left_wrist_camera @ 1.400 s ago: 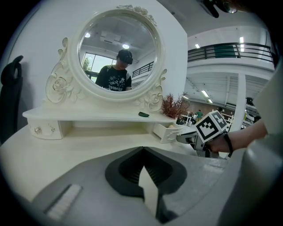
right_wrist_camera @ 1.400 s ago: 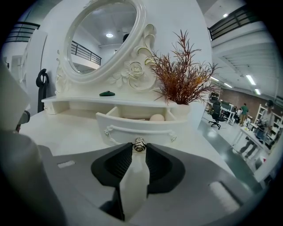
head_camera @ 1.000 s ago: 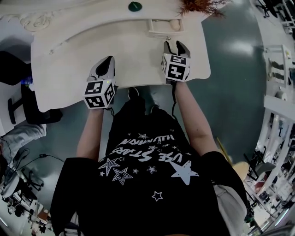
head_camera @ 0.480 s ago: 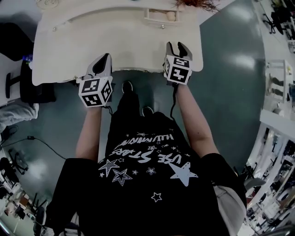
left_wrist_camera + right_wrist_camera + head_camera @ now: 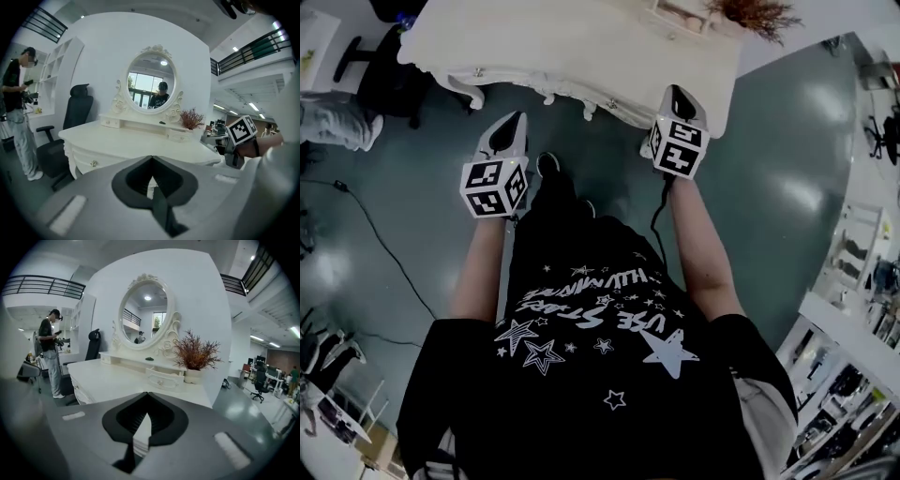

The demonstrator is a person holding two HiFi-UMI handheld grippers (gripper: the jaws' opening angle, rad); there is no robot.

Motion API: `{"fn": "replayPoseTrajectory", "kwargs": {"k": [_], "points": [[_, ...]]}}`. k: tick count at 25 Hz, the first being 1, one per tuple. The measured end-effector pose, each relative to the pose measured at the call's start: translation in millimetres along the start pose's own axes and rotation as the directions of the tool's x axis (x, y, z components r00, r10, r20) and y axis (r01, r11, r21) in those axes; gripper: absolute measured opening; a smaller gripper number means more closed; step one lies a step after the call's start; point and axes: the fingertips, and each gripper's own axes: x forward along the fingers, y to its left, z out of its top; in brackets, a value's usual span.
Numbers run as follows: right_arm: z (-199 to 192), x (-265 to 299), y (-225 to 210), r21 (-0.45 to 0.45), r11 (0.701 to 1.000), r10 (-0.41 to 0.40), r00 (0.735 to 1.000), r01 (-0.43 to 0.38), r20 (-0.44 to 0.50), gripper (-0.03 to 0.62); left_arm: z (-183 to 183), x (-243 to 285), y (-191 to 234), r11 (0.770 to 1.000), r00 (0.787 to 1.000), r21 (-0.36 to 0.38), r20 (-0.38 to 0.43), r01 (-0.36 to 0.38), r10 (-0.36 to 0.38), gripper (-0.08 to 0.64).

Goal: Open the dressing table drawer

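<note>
— Head view: the dressing table (image 5: 572,47) is sitting higher in frame than a second ago, and the left gripper (image 5: 508,131) and right gripper (image 5: 680,101) are hanging over floor, short of its edge.

— Left gripper view: the jaws are pressing together, empty. The front drawer (image 5: 93,163) is showing shut, ahead-left.

— Right gripper view: those jaws are closing on nothing too. I'd judge nothing's done yet. Clear floor is lying ahead, with a chair (image 5: 75,112) beyond the table's left end.

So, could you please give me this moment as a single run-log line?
phase: pre-contact | left gripper: shut, empty | right gripper: shut, empty | dressing table: untouched | front drawer: closed
</note>
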Motion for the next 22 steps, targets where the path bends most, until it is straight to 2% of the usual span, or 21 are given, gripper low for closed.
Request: {"fn": "replayPoseTrajectory", "kwargs": {"k": [4, 7, 12, 22], "points": [[0, -14, 11, -0.009, 0.999, 0.053, 0.999, -0.053, 0.005, 0.026, -10, -30, 5, 0.999, 0.999, -0.010, -0.001, -0.053, 0.053, 0.000], [1, -20, 22, -0.025, 0.996, 0.081, 0.997, -0.081, 0.002, 0.026, -5, -36, 8, 0.998, 0.998, -0.003, 0.011, -0.059, 0.059, 0.000], [-5, -41, 26, -0.025, 0.995, 0.094, 0.996, -0.093, 0.003, 0.026, -1, -41, -12, 1.000, 0.999, 0.011, 0.030, -0.019, 0.018, 0.000], [-25, -102, 38, 0.005, 0.998, 0.059, 0.998, -0.059, 0.012, 0.026, -28, -88, -30, 0.999, 0.999, 0.018, 0.017, 0.043, -0.044, 0.000]]}}
